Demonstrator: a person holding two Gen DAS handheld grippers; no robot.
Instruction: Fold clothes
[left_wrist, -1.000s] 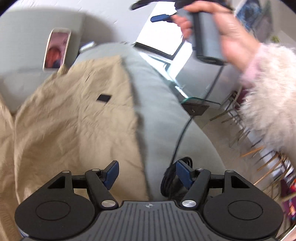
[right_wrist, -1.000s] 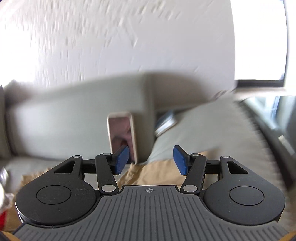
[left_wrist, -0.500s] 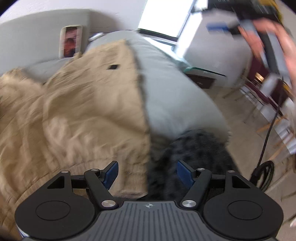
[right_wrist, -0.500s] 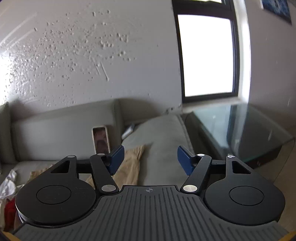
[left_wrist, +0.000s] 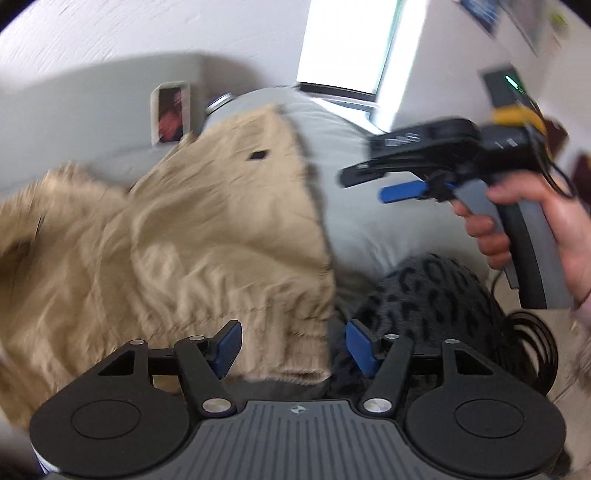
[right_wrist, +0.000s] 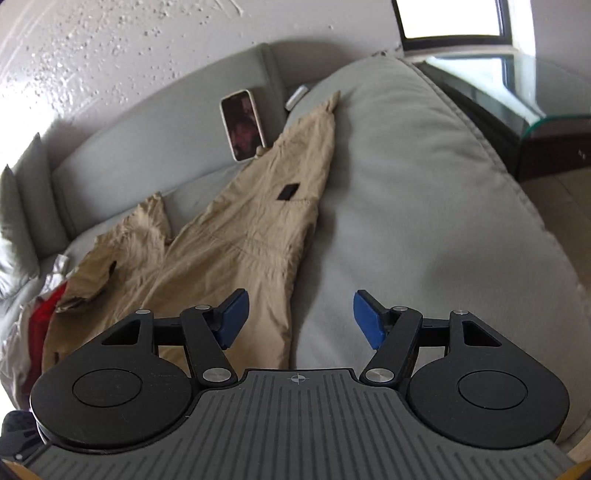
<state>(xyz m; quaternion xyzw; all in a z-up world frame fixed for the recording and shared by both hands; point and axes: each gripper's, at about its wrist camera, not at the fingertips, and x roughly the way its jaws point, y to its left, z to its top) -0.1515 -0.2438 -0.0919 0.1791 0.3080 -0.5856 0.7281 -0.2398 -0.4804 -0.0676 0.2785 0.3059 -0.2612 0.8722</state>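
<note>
Tan trousers (right_wrist: 236, 236) lie spread across the grey sofa (right_wrist: 406, 206), one leg running up its rounded arm cushion.

A phone (right_wrist: 243, 125) leans on the sofa back just beyond the trousers; a window and a glass side table (right_wrist: 517, 96) stand past the sofa's arm. Left gripper (left_wrist: 291, 347) and right gripper (right_wrist: 299, 321) both gape empty above the trousers' waistband end.

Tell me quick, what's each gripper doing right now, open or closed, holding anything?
Left gripper: open, holding nothing, tongs over the tan garment hem.
Right gripper: open, holding nothing, above the sofa cushion.
</note>
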